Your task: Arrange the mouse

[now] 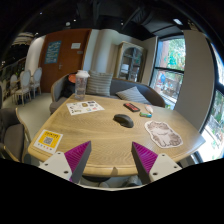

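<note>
The task looks barely begun: the mouse [123, 120] lies untouched near the middle of the round wooden tabletop [95, 135], well beyond the tool [113, 160], with a mouse pad [164, 134] toward the right edge. The tool is spread and empty, held level just above the near edge, aimed across the tabletop.

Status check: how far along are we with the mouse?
Nothing looks done yet. The mouse sits untouched mid-table, well beyond the claw. The claw is open, empty, facing it. Left: approach, grasp and place the mouse.
</note>
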Demonstrator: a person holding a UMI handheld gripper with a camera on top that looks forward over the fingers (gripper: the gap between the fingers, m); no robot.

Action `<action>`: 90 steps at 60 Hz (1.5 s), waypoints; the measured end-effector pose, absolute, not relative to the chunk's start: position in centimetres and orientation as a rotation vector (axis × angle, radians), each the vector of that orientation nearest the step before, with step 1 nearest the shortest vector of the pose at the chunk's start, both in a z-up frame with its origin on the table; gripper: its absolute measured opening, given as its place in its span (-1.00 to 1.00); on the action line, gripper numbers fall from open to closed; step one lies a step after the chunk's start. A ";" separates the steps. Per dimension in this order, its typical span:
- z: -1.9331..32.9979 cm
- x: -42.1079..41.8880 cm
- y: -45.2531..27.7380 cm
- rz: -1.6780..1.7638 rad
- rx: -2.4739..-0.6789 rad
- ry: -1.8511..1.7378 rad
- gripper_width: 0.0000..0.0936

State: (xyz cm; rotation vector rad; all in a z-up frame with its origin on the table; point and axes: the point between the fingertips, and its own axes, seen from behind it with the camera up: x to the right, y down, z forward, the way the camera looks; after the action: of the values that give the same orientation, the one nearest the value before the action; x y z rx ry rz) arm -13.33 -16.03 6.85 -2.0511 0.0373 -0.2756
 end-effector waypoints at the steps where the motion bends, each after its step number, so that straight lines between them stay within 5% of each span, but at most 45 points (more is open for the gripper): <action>1: 6.0 -12.7 -14.6 -0.271 -2.046 0.028 0.78; 61: -1.5 0.5 13.0 -0.053 -2.221 0.077 0.75; 67: -2.1 0.6 14.0 -0.067 -2.218 0.092 0.36; 72: -2.1 0.8 14.0 -0.094 -2.230 0.105 0.26; 76: -1.6 1.1 13.9 -0.114 -2.229 0.131 -0.12; 90: 3.5 5.8 8.9 -0.251 -2.162 0.126 -0.22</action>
State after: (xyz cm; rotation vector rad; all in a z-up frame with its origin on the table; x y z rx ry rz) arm 5.78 8.92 3.51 -2.1617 0.1259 -0.2515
